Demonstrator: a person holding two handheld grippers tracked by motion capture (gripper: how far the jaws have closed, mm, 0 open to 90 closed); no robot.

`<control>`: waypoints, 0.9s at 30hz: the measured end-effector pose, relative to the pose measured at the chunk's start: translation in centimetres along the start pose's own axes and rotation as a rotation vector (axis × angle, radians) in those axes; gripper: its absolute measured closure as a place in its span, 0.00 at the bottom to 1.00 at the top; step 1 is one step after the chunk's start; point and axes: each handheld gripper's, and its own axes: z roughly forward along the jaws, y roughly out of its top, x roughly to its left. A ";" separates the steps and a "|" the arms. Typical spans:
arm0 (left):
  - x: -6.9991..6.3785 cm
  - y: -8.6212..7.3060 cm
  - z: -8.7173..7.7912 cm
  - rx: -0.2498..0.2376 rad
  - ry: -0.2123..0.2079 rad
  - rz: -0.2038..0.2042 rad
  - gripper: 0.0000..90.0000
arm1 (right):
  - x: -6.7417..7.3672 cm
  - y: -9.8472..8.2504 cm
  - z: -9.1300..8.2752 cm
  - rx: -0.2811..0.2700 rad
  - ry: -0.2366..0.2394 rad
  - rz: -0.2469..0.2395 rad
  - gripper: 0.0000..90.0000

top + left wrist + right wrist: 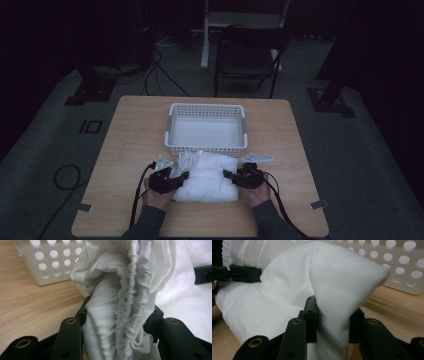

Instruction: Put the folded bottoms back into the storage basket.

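Note:
A folded white cloth (207, 177) lies on the wooden table (130, 130) just in front of a white perforated basket (206, 127). My left gripper (181, 176) is at the cloth's left edge, shut on a bunched, pleated fold of the cloth (120, 312). On the opposite side my right gripper (229, 175) is shut on a smooth raised fold of the cloth (332, 297). In the right gripper view the left gripper's black jaw (239, 273) shows across the cloth. The basket's holed wall (50, 262) stands close behind the cloth.
The basket (402, 262) sits mid-table and looks empty. A dark chair (247, 55) and cables (160, 75) are on the floor beyond the far edge. Bare wood lies to the left and right of the cloth.

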 end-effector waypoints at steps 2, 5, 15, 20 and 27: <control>0.0 0.1 -0.2 -0.001 0.000 0.003 0.61 | 0.2 0.1 -0.1 -0.002 0.000 -0.004 0.76; -0.1 0.1 -0.5 -0.011 0.000 -0.001 0.61 | 0.4 0.3 -0.3 -0.007 0.001 -0.011 0.77; -0.5 0.7 -1.5 -0.034 -0.002 0.007 0.61 | 0.8 0.8 -1.1 -0.024 0.006 -0.019 0.77; -0.6 1.1 -2.1 -0.049 -0.008 0.008 0.61 | 1.3 1.3 -1.7 -0.035 0.003 -0.037 0.77; -0.8 1.6 -2.8 -0.062 -0.010 0.016 0.61 | 1.5 1.7 -2.3 -0.048 0.007 -0.045 0.77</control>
